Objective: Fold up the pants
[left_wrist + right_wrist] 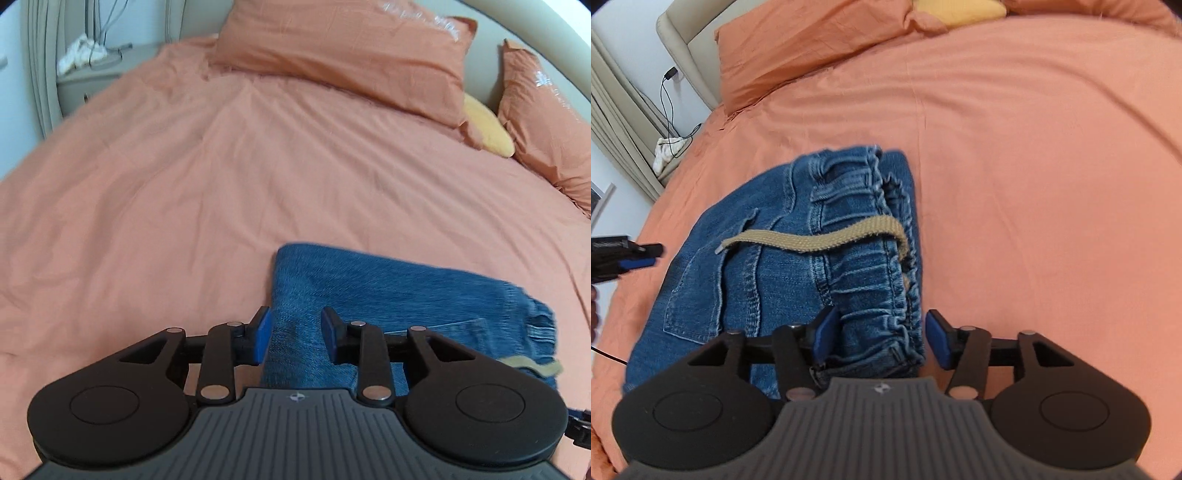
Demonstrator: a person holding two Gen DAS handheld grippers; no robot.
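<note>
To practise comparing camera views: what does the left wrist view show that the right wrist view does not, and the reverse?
Only the left wrist view shows the second orange pillow at the right and the plain folded edge of the jeans.

Only the right wrist view shows the elastic waistband, the whole beige drawstring lying across it, a back pocket, and the left gripper beside the jeans.

Both show the folded jeans on the orange bedcover, the yellow cushion, a pillow, and open jaws on both grippers, including the right gripper.
</note>
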